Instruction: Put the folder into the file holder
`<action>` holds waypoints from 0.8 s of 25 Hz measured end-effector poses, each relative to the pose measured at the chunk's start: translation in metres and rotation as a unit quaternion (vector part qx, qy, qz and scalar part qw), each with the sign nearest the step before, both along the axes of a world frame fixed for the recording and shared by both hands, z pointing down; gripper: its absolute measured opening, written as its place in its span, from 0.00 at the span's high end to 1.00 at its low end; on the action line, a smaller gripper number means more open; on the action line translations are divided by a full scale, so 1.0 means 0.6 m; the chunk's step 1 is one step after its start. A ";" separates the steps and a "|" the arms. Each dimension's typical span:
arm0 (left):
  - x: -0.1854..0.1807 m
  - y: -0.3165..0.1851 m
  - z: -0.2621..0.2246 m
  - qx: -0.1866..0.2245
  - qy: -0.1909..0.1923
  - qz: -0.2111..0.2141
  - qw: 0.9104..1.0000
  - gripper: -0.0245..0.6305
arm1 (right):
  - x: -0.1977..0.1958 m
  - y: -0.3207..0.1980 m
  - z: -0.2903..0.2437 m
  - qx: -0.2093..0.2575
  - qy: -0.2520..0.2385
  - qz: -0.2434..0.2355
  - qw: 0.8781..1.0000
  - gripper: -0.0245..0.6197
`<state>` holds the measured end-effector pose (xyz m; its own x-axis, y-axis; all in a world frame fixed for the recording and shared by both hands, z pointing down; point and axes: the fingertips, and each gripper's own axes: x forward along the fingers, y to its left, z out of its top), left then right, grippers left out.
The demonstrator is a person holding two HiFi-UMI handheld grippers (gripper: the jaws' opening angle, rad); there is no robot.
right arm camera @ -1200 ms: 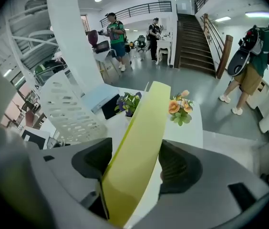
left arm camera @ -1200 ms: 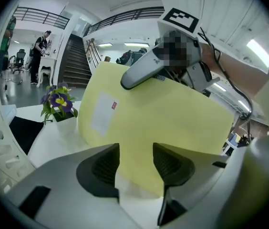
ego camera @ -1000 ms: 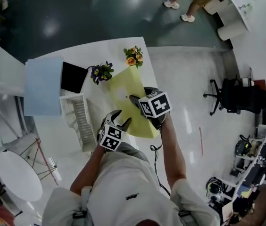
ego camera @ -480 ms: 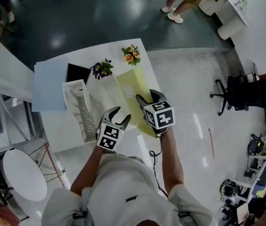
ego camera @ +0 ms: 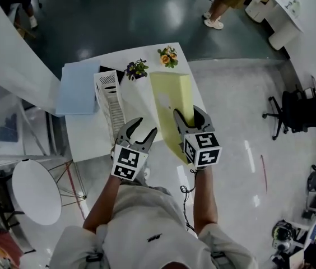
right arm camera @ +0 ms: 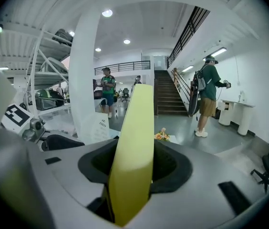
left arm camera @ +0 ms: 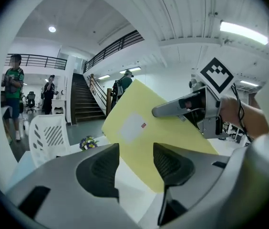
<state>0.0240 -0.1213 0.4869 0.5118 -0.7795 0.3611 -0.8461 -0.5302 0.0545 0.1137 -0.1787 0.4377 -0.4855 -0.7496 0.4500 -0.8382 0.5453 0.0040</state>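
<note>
A yellow folder (ego camera: 172, 108) stands tilted on edge above the right side of the white table (ego camera: 91, 139), with a pale label on its face (left arm camera: 133, 127). My right gripper (ego camera: 190, 117) is shut on the folder's near edge, and the sheet (right arm camera: 135, 137) runs up between its pads. The white slotted file holder (ego camera: 108, 101) stands to the left of the folder, apart from it; it also shows in the left gripper view (left arm camera: 48, 136). My left gripper (ego camera: 138, 131) hovers open between holder and folder, with nothing pressed between its pads (left arm camera: 98, 168).
A light blue folder (ego camera: 78, 88) lies at the table's left, with a black item (ego camera: 107, 69) behind the holder. Purple flowers (ego camera: 137, 69) and orange flowers (ego camera: 168, 55) stand at the far edge. People stand on the floor beyond (right arm camera: 210, 97).
The right gripper's jaws have shut on the folder and raised it from lying flat to standing on edge, nearer the person. The left gripper has stayed open beside it.
</note>
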 end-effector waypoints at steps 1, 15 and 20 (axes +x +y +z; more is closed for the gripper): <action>-0.008 0.008 -0.009 0.006 -0.001 -0.005 1.000 0.60 | -0.001 0.012 -0.009 0.007 -0.004 0.002 1.000 0.66; -0.120 0.078 -0.085 0.054 -0.006 -0.033 0.998 0.61 | -0.046 0.146 -0.147 0.080 -0.065 0.014 0.995 0.66; -0.175 0.091 -0.089 0.056 -0.004 -0.020 0.998 0.61 | -0.095 0.184 -0.171 0.095 -0.083 0.002 0.992 0.66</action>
